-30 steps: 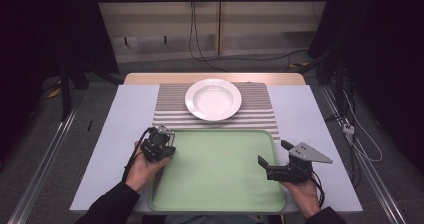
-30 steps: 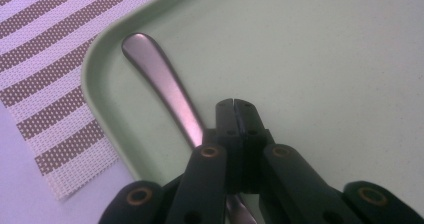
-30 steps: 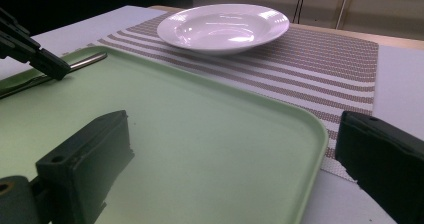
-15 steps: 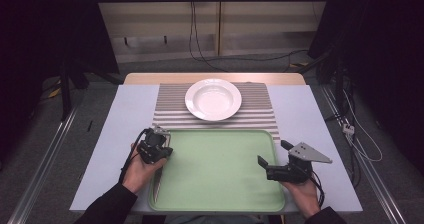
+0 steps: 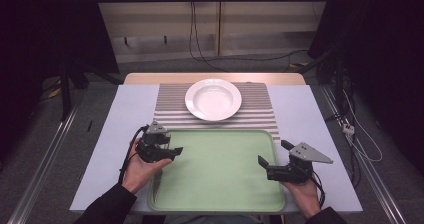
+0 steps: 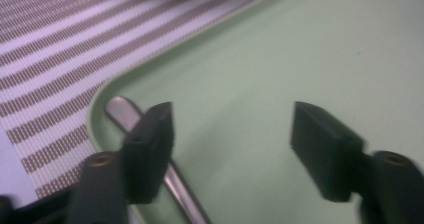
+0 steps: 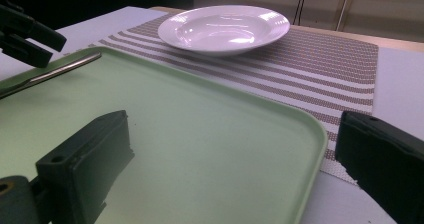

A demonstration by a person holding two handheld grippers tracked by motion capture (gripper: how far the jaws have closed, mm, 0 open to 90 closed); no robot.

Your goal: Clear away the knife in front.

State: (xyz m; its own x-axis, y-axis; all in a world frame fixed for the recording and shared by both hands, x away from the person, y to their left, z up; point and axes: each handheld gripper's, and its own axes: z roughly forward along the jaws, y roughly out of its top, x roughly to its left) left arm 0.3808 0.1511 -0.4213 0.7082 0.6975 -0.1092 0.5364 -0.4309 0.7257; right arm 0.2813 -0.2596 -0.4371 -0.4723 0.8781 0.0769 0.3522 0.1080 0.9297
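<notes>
The left tongs (image 5: 172,151) are seen released, the jaws having just been opening, with nothing clamped between the pads. In the left gripper view a metal utensil handle (image 6: 150,154) is found lying in the green tray (image 5: 220,184), along its left rim; it passes under the left-hand jaw and lies outside the gap, not between the pads. Which kind of utensil it is cannot be told.

The right tongs (image 5: 272,159) are held open over the right part of the tray, well apart from the handle, with only bare tray between the jaws. Beyond both tongs a white plate (image 5: 213,99) is set on a striped placemat (image 5: 260,109) on the table (image 5: 125,114).

Several risks can be judged from here. If the left tongs are closed where they stand, the handle would probably be missed, or pinched against the raised rim and skidded along the slick tray. A thin, smooth handle lying flat may also slip or pivot once lifted, since little of it can be gripped. If a pad is pressed down on the rim, the tray itself could be tipped or shifted against the placemat.
</notes>
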